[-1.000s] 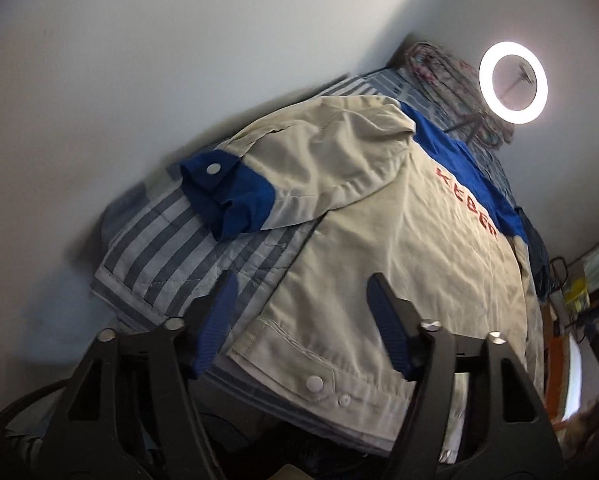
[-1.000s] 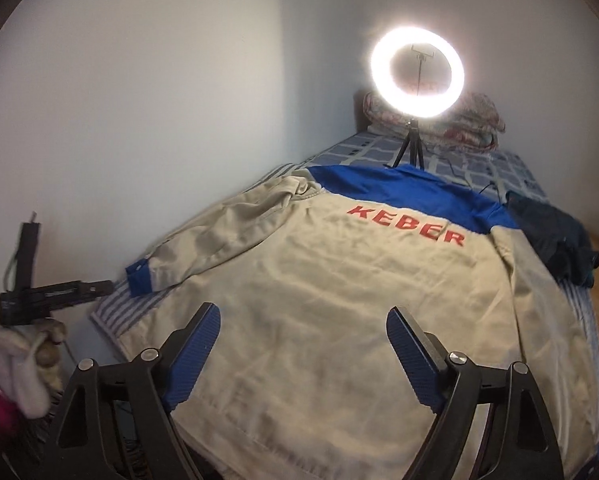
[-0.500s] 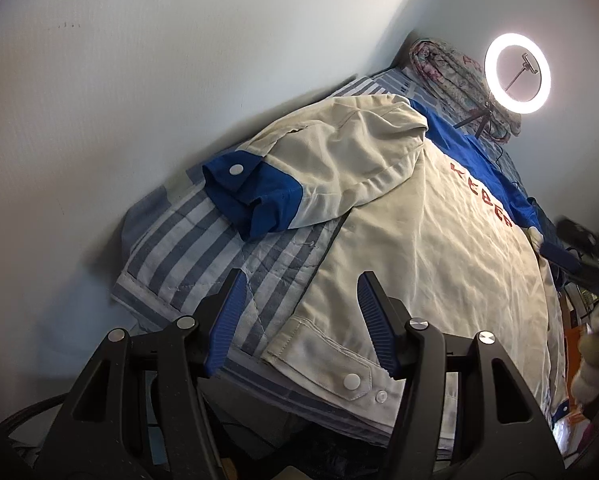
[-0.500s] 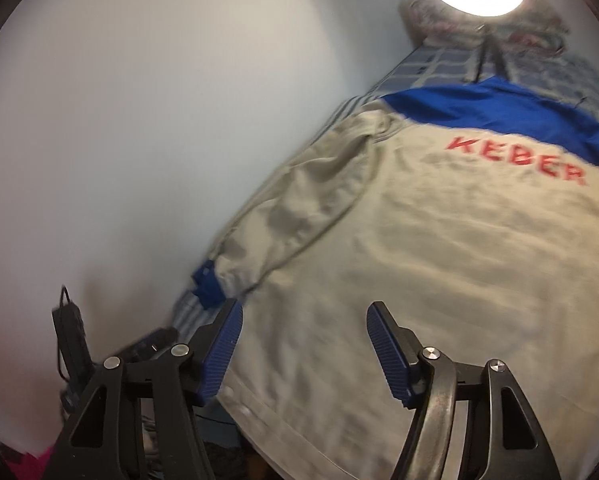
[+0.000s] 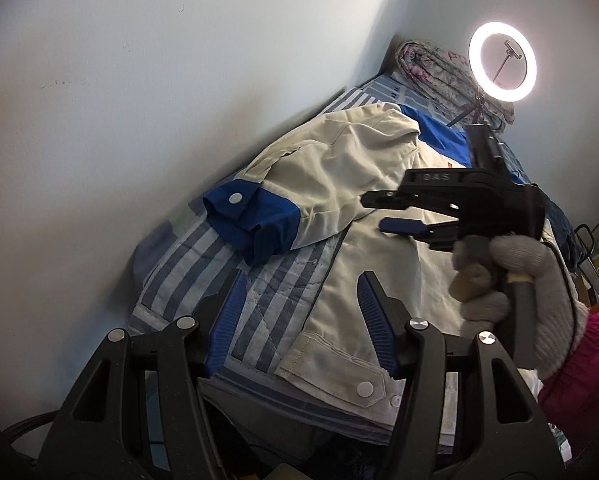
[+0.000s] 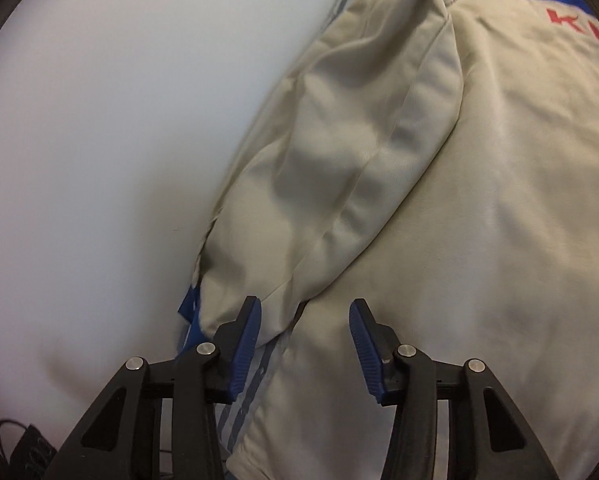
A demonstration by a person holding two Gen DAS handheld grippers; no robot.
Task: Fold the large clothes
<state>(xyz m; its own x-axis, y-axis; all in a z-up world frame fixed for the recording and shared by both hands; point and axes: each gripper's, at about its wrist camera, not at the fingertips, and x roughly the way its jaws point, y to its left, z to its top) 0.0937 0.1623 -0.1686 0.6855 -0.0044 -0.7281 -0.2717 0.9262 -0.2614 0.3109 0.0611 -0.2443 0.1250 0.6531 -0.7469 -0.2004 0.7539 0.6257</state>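
At 9 o'clock: sleeve [image 6: 339, 168] beside wall.
right gripper [image 6: 305, 344]: jaws just closing, released.
left gripper [image 5: 299, 316]: released over hem.
risk: pinches one layer; sleeve slips.

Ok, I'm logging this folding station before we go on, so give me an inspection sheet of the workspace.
Surface: bed with striped quilt.
Job's things: beige jacket spread back-up, blue-cuffed sleeve folded beside the wall.
Clutter: rolled floral blanket, dark garment at the far edge.
Grippers: left tool open over the hem corner; right tool open, jaws just closing, over the sleeve end, gripping nothing.
Cables: one on the floor.
Surroundings: plain wall, lit ring light on a tripod.
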